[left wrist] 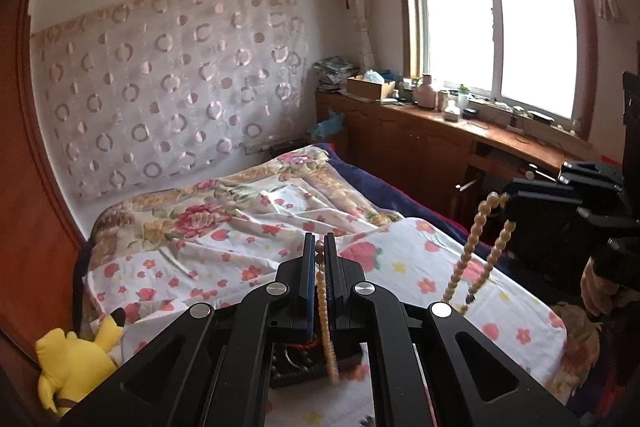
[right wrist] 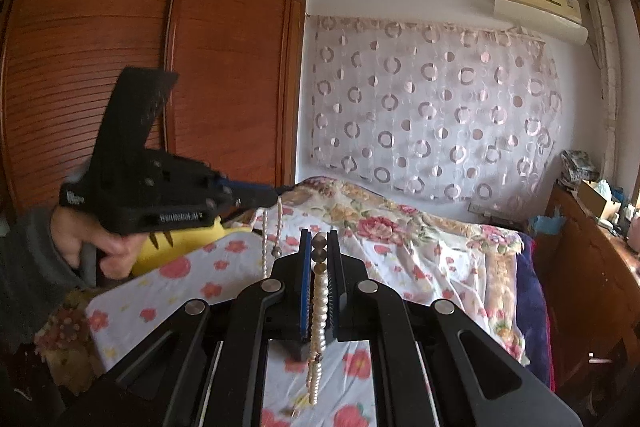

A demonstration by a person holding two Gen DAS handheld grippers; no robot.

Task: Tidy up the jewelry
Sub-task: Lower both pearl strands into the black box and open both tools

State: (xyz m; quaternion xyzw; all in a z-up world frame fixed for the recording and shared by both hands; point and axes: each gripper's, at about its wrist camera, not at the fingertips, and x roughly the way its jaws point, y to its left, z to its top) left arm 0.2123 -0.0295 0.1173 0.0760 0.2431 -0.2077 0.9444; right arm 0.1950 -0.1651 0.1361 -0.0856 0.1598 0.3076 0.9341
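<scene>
My left gripper is shut on a cream bead necklace that hangs down between its fingers over the bed. Below it lies a dark jewelry box with red beads in it. My right gripper is shut on a white pearl necklace that dangles above the floral sheet. In the left wrist view the right gripper is at the right with its strand hanging. In the right wrist view the left gripper is at the left with its strand hanging.
A bed with a floral sheet fills the middle. A yellow plush toy lies at its near left corner. A wooden wardrobe stands on the left, and a cluttered wooden desk runs under the window on the right.
</scene>
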